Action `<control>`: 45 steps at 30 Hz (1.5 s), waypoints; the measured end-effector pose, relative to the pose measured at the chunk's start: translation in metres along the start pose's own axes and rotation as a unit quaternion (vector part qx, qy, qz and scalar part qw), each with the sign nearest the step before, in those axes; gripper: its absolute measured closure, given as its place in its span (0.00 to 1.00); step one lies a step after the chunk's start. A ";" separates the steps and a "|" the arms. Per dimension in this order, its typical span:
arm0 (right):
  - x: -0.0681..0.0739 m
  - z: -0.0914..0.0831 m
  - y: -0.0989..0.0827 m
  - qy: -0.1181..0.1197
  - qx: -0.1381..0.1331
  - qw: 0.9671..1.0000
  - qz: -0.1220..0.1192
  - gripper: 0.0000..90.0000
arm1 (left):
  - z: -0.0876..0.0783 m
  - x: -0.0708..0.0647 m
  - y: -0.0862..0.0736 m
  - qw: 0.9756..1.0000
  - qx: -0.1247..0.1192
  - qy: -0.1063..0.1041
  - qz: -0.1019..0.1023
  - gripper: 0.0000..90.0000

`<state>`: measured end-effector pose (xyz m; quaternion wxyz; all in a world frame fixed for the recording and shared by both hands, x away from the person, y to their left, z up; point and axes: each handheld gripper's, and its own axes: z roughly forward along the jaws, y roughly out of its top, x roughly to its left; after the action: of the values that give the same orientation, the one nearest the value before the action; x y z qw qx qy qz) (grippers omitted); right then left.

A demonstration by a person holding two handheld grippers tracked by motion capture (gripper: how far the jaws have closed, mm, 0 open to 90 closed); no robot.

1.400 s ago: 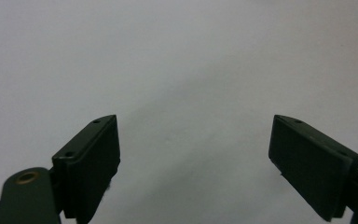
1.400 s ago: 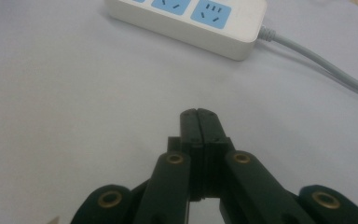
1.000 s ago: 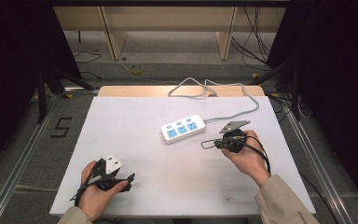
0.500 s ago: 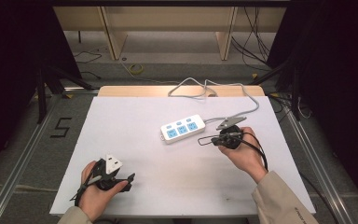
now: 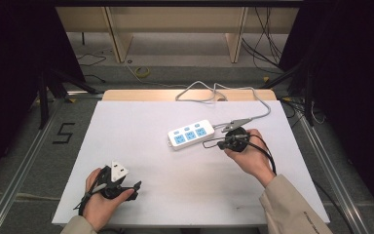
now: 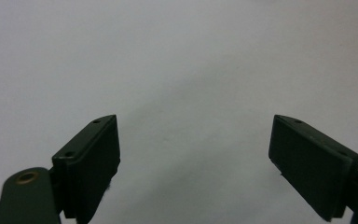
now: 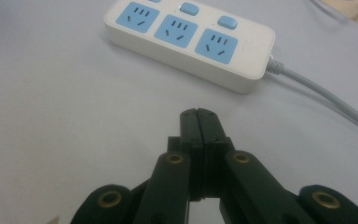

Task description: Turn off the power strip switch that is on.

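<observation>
Right gripper [image 7: 199, 116], jaws pressed together and empty, sits just near of the power strip [image 7: 191, 39] mid-bench; my left gripper [image 6: 193, 154] gapes wide, empty. Nothing is plugged in yet.

white table [image 5: 141, 122], grey floor [image 5: 24, 146], wooden shelving [image 5: 175, 19]

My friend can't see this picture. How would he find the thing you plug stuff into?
Look at the big white table. Toward its far right, just ahead of the right gripper, lies a white power strip with a grey cord trailing off behind. It alone has three blue sockets in a row.
</observation>
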<state>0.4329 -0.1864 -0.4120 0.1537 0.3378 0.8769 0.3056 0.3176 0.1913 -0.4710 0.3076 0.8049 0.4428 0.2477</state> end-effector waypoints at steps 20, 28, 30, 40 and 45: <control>0.000 0.010 0.017 0.002 0.002 1.000 -0.002 1.00 | 0.001 -0.001 0.000 1.000 0.003 -0.004 0.001 0.18; 0.001 0.015 0.024 0.003 0.004 1.000 -0.004 1.00 | 0.001 -0.001 0.000 1.000 0.003 -0.004 0.001 0.18; 0.001 0.016 0.025 0.004 0.004 1.000 -0.005 1.00 | 0.001 -0.001 0.000 1.000 0.004 -0.005 0.002 0.18; 0.003 0.023 0.032 0.007 0.009 1.000 -0.008 1.00 | 0.001 -0.001 0.000 1.000 0.004 -0.006 0.001 0.18; 0.003 0.026 0.036 0.007 0.008 1.000 -0.007 1.00 | 0.001 -0.001 0.000 1.000 0.002 -0.005 0.001 0.18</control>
<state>0.4605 -0.1519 -0.4088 0.1468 0.3302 0.8829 0.2998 0.3175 0.1900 -0.4718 0.3078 0.8073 0.4410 0.2430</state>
